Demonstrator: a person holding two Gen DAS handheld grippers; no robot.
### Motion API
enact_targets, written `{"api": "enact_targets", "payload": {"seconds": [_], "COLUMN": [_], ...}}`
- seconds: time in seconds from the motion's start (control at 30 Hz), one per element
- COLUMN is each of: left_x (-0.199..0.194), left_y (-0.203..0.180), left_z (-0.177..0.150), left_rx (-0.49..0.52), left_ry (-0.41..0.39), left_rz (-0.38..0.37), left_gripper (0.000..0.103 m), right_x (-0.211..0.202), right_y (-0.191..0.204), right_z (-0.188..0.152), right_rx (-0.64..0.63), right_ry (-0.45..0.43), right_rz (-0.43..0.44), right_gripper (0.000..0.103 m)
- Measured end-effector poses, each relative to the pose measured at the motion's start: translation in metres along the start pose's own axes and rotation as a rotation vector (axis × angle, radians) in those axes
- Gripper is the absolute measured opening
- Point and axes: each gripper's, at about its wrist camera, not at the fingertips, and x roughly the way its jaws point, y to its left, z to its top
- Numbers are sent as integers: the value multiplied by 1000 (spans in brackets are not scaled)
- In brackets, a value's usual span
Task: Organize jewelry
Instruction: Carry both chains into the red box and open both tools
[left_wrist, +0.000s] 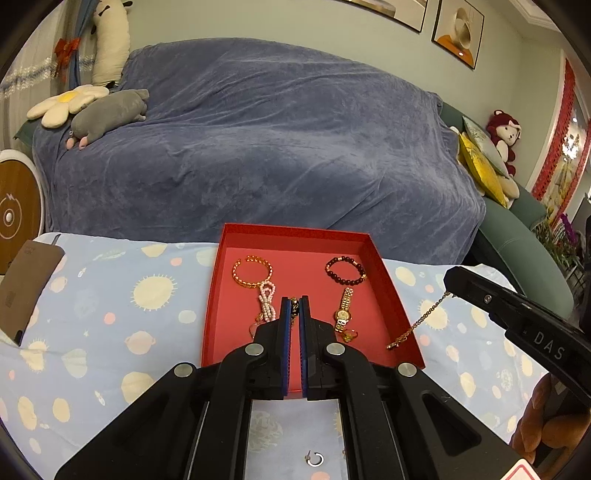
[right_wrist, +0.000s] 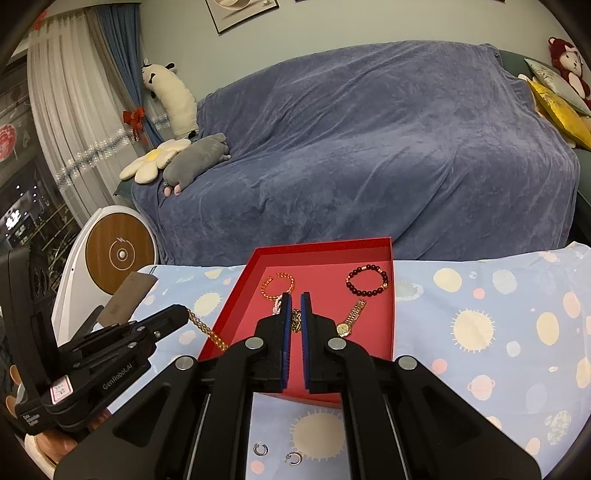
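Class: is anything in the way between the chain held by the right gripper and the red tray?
Nothing visible blocks it. The thin gold chain hangs from the right gripper across the right wall of the red tray. The watch and ring lie apart from it, to its left.

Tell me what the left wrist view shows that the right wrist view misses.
Left only: a gold ring beside the gold wristwatch. Right only: a second silver hoop earring. Both: the red cardboard tray, the dark beaded bracelet, the left hand-held gripper shut on a gold beaded chain, the right hand-held gripper on a gold link chain.
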Motion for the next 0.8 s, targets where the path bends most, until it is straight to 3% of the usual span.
{"api": "enact_targets", "payload": {"seconds": [0.3, 0.8], "left_x": [31, 45], "left_y": [13, 36], "left_z": [-12, -13], "left_rx": [7, -61], "left_ry": [69, 96], "left_rz": [42, 43], "left_gripper": [2, 2], "right_x": [27, 49], "right_y": [-6, -15], "right_z": [-12, -23], "right_rx": [0, 6], "right_ry": [46, 96], "right_rz": [-11, -34], "right_gripper": [4, 4]}}
